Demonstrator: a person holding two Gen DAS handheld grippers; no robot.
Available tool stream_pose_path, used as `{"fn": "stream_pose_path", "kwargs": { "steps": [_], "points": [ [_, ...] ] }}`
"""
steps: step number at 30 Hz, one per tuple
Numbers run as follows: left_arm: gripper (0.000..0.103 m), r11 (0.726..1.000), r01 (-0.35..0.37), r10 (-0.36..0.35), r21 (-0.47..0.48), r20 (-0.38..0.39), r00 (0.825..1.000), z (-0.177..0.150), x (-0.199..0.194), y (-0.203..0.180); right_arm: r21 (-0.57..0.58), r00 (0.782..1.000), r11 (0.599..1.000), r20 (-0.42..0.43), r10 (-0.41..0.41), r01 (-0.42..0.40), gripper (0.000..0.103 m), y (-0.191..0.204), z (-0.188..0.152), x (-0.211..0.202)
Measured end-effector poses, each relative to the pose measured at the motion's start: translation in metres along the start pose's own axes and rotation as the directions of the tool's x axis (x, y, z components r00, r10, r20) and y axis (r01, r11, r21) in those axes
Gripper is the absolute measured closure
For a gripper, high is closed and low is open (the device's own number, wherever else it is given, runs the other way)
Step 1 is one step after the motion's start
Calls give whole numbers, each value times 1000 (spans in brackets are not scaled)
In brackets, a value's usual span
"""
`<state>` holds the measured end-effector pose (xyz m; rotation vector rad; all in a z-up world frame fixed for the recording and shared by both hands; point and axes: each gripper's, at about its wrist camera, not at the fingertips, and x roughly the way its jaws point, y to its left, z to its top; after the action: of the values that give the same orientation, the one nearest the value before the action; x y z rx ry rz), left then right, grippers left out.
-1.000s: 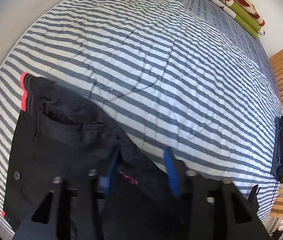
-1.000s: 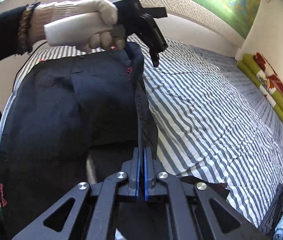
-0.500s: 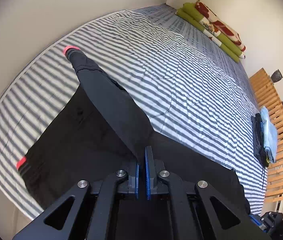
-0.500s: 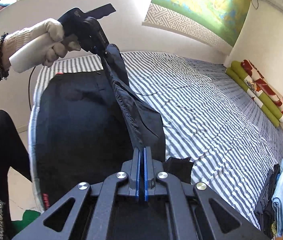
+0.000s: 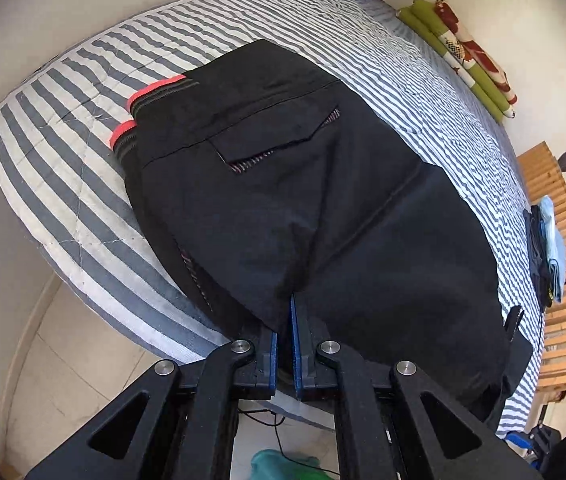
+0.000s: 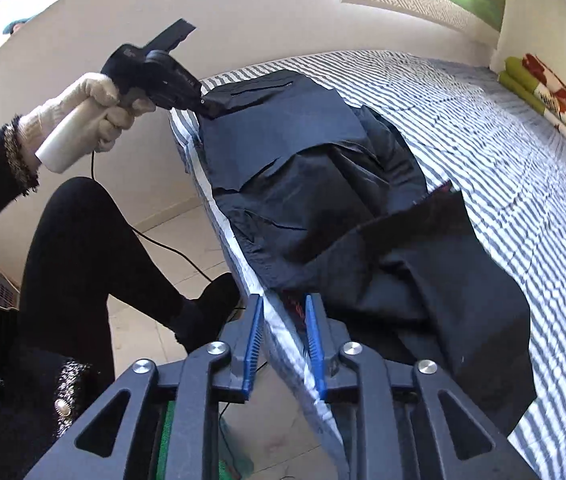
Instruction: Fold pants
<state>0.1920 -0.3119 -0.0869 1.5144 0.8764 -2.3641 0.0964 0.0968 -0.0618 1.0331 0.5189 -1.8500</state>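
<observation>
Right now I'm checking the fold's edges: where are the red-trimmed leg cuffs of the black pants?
In the left wrist view, the red-trimmed cuffs poke out at the black pants' far left edge, stacked on the striped bedcover near its corner.

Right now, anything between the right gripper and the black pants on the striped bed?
Nothing visible. The right gripper, jaws opening, sits at the bed edge with the black fabric pants just ahead; no pad presses cloth.

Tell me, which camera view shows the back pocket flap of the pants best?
The left wrist view: the pocket flap lies flat, unobstructed on the pants. In the right wrist view the pants are bunched; no flap is clear.
</observation>
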Motion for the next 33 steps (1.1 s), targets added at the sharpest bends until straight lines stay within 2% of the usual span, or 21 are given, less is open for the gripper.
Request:
{"fn": "stream_pose_path", "kwargs": {
  "steps": [3, 5, 6, 7, 9, 12, 14, 17, 20, 22, 25, 27, 28, 29, 30, 31, 32, 33],
  "points": [
    [88, 1000, -1, 2, 25, -25, 1000, -4, -5, -3, 109, 999, 994, 29, -15, 12, 77, -22, -19, -30],
    [58, 999, -32, 32, 23, -19, 999, -7, -13, -4, 209, 997, 977, 45, -59, 48, 72, -42, -30, -51],
    [53, 998, -54, 54, 31, 9, 999, -11, -22, -3, 266, 995, 961, 56, -88, 70, 66, -55, -35, -60],
    [53, 996, -75, 74, 43, 39, 997, -15, -32, -4, 335, 991, 938, 60, -116, 89, 63, -73, -41, -66],
    [53, 994, -87, 82, 59, 79, 994, -23, -51, -9, 432, 988, 895, 50, -144, 109, 63, -98, -52, -71],
    [53, 991, -42, 28, 124, 109, 994, -37, -75, -36, 509, 981, 843, -8, -195, 171, 63, -126, -66, -63],
    [53, 982, 6, -25, 191, 97, 995, -48, -82, -64, 547, 982, 818, -36, -187, 176, 63, -141, -73, -53],
    [47, 948, 113, -126, 299, 24, 992, -64, -70, -128, 625, 993, 774, -24, -113, 103, 63, -158, -82, -39],
    [45, 901, 217, -201, 376, -82, 976, -82, -46, -195, 647, 996, 758, -26, -83, 80, 63, -164, -88, -31],
    [45, 875, 239, -202, 421, -132, 970, -89, -22, -235, 657, 997, 750, -32, -69, 73, 63, -166, -93, -27],
    [42, 863, 266, -186, 428, -220, 957, -95, 17, -279, 684, 999, 728, -11, -53, 46, 63, -169, -104, -28],
    [43, 867, 298, -193, 398, -283, 940, -95, 42, -295, 705, 999, 709, 21, -47, 18, 63, -172, -112, -35],
    [48, 867, 310, -195, 390, -307, 932, -91, 58, -303, 713, 998, 701, 39, -42, 2, 63, -174, -114, -38],
    [73, 859, 328, -204, 392, -325, 923, -92, 64, -310, 722, 998, 692, 55, -37, -14, 63, -175, -118, -41],
    [89, 849, 338, -203, 406, -340, 918, -96, 69, -323, 731, 997, 681, 73, -32, -32, 63, -177, -121, -45],
    [97, 838, 342, -203, 425, -338, 919, -98, 68, -330, 739, 996, 672, 86, -27, -45, 63, -180, -124, -47],
    [97, 824, 357, -226, 439, -324, 919, -98, 68, -336, 746, 995, 663, 96, -23, -57, 63, -182, -127, -49],
    [97, 805, 393, -269, 444, -319, 909, -100, 62, -344, 754, 994, 653, 106, -17, -69, 63, -185, -130, -51]
  ]
}}
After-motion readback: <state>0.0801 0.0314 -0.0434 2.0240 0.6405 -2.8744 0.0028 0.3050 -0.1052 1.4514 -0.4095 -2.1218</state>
